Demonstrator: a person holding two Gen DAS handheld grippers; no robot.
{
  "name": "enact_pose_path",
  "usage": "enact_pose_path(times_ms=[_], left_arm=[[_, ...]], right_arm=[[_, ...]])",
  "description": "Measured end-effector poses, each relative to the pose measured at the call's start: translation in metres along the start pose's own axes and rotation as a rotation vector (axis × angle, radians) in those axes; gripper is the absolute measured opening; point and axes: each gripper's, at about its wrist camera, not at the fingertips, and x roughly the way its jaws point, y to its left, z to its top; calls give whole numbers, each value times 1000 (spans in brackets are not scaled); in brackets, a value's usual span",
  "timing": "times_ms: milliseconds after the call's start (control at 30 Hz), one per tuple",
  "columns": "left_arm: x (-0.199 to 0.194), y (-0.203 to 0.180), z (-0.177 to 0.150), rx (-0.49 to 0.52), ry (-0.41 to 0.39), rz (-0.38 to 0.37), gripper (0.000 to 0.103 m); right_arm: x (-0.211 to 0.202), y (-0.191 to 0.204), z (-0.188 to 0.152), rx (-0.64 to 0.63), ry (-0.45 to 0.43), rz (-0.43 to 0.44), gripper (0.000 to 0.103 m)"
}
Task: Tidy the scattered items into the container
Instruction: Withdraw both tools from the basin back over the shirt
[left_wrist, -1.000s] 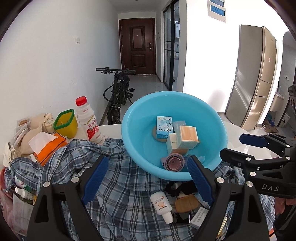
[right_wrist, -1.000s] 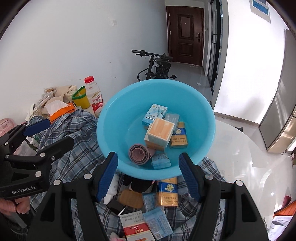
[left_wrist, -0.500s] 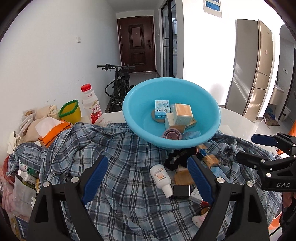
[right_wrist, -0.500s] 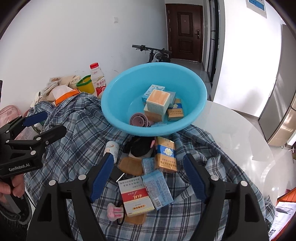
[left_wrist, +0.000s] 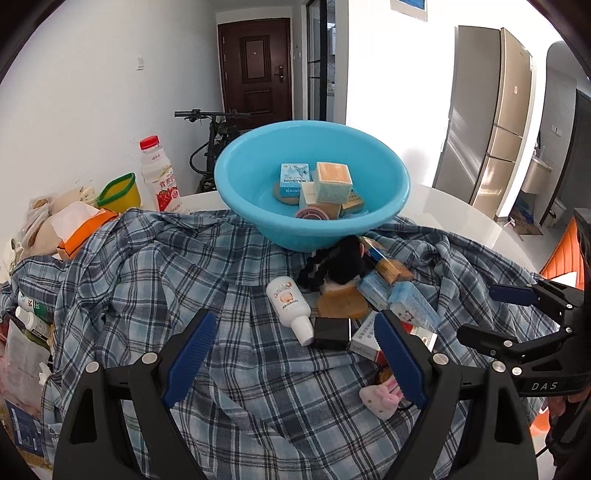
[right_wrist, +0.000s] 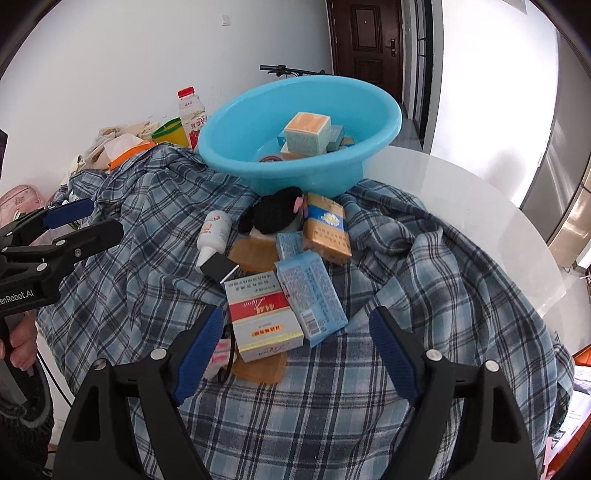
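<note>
A blue basin (left_wrist: 258, 206) (right_wrist: 236, 147) sits at the back of a plaid shirt (left_wrist: 166, 295) and holds several small boxes. In front of it lies a pile: a white bottle (left_wrist: 288, 299), a black box (left_wrist: 331, 333), a black scrunchie (left_wrist: 340, 262), a yellow-blue pack (right_wrist: 327, 232), a pale blue packet (right_wrist: 314, 295) and a red-white box (right_wrist: 262, 325). My left gripper (left_wrist: 293, 325) hovers open just short of the bottle and black box. My right gripper (right_wrist: 295, 314) hangs over the red-white box, its jaws opening, pads clear of everything.
A red-capped drink bottle (left_wrist: 159, 177), a yellow cup (left_wrist: 120, 192) and an orange tissue pack (left_wrist: 85, 229) stand at the left by the wall. The shirt covers a round white table (right_wrist: 480, 221). A small pink-white toy (left_wrist: 380, 397) lies near the front.
Both grippers have drawn back from the basin and sunk toward the shirt, bringing the pile into view. The right jaws stand wider than before.
</note>
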Motion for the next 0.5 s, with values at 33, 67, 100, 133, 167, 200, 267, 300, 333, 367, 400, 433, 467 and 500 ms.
enact_pose_path(times_ms=[33, 67, 100, 133, 167, 200, 267, 300, 333, 367, 400, 433, 467, 500], left_arm=[[1, -2, -4, 3, 5, -12, 89], [2, -5, -8, 8, 11, -22, 89], [4, -7, -12, 13, 18, -28, 89], [6, -9, -16, 18, 27, -31, 89], [9, -11, -19, 22, 34, -32, 89], [11, -13, -23, 26, 41, -32, 89], [18, -16, -29, 27, 59, -40, 89], [21, -16, -31, 25, 70, -48, 89], [24, -17, -33, 22, 79, -55, 89], [27, -18, -35, 19, 86, -60, 89], [30, -18, -36, 17, 92, -62, 89], [31, -19, -37, 17, 96, -62, 89], [33, -19, -37, 18, 98, -62, 89], [34, -19, -38, 19, 100, -61, 89]], right_arm=[[2, -2, -6, 5, 8, 2, 80], [4, -5, -11, 9, 20, 2, 80], [6, -7, -16, 15, 32, 1, 80], [8, -10, -20, 20, 42, 0, 80], [10, -13, -23, 28, 51, -3, 80], [11, -16, -27, 37, 58, -6, 80], [13, -22, -31, 56, 68, -3, 80], [14, -25, -32, 62, 72, 0, 80], [15, -26, -34, 65, 77, 0, 80], [16, -27, -34, 66, 81, -2, 80], [17, -28, -35, 67, 83, -4, 80], [18, -29, -34, 67, 86, -4, 80], [19, -29, -33, 65, 89, -3, 80], [21, -30, -31, 64, 90, -3, 80]])
